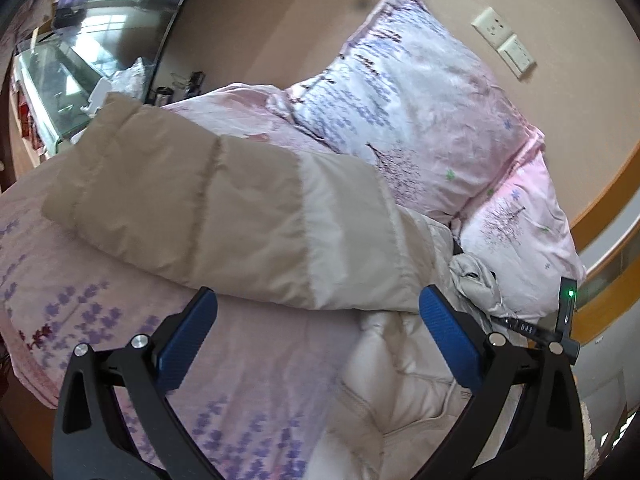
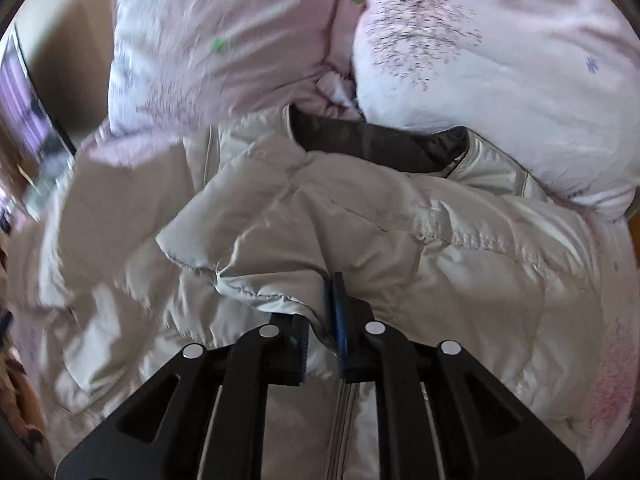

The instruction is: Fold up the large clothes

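Observation:
A puffy cream down jacket (image 2: 360, 220) lies crumpled on the bed, its dark collar lining (image 2: 380, 144) turned toward the pillows. My right gripper (image 2: 322, 304) points down onto it, and a fold of the cream fabric is pinched between its blue pads, draping over the left finger. In the left wrist view the jacket's tan and pale sleeve (image 1: 200, 208) stretches across the bed, with the cream body (image 1: 400, 380) at lower right. My left gripper (image 1: 318, 292) hovers just short of the sleeve, jaws wide apart, nothing between the blue pads (image 1: 188, 340).
The bed has a pink sheet with purple flowers (image 1: 100, 300). Two floral pillows (image 1: 420, 112) (image 1: 520, 240) lean against the beige wall behind the jacket. Wall sockets (image 1: 504, 40) sit above them. A glass-topped table (image 1: 52, 80) stands far left, and a wooden bed edge (image 1: 608, 200) curves at right.

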The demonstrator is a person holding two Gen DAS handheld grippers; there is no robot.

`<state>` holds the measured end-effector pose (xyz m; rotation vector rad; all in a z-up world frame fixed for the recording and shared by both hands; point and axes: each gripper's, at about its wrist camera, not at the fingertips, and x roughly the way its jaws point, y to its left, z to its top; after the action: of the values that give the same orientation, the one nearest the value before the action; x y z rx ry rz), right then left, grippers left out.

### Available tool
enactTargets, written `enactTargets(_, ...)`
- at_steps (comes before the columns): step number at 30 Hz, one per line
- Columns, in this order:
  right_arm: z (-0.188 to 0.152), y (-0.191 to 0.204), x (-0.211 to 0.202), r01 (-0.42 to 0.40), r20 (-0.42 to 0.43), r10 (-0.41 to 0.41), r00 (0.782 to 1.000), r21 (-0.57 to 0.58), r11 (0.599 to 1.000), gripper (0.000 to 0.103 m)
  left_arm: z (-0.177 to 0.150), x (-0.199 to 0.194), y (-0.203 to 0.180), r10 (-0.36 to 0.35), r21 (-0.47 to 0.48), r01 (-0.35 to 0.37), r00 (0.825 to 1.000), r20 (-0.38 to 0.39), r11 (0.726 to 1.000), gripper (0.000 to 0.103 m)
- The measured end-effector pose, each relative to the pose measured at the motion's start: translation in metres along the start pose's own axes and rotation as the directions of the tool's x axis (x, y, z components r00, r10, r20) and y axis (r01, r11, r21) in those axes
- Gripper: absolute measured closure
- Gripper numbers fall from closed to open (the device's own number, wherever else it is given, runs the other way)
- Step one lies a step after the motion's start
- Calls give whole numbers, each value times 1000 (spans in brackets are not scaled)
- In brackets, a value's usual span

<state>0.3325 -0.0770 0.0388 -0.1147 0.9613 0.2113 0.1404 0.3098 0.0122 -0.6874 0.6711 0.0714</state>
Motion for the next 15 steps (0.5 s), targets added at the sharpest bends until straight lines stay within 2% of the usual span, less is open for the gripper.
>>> enactTargets(4, 1, 19, 10, 13, -103, -22, 994, -86, 996, 76, 1, -1, 12, 12, -30, -12, 1000, -6, 999, 3)
enactTargets(7, -4, 26, 17, 34, -128, -51, 990, -137, 990, 71, 1, 1, 20, 17, -60, -18, 1000, -21, 998, 3)
enactTargets(8, -4, 28, 16, 28, -135, -47, 990, -138, 990, 66, 1, 1, 24, 21, -74, -22, 999, -25, 997, 3)
enactTargets(9, -3, 29, 17, 15, -149, -35, 988, -133, 991, 51, 0, 0, 27, 26, -85, -28, 999, -27, 996, 4)
enactTargets(10, -3, 31, 16, -22, -164, 0, 987, -129, 991, 40, 0, 1, 30, 29, -97, -32, 999, -32, 995, 5)
enactTargets(11, -4, 36, 12, -91, -172, 67, 983, -134, 987, 28, 0, 1, 34, 30, -110, -34, 999, -38, 993, 6)
enactTargets(12, -5, 45, 6, -106, -158, 78, 984, -177, 979, 28, 0, 1, 37, 32, -118, -37, 999, -42, 992, 6)
enactTargets(13, -7, 52, 0, -82, -126, 56, 990, -210, 974, 28, 0, 0, 39, 37, -124, -42, 998, -44, 991, 7)
enactTargets(14, -8, 61, -10, -37, -51, 26, 998, -245, 969, 29, 0, 0, 41, 43, -129, -48, 998, -42, 990, 8)
enactTargets(15, -6, 63, -15, -32, -17, 29, 999, -237, 971, 34, 0, -1, 43, 49, -133, -54, 998, -41, 990, 10)
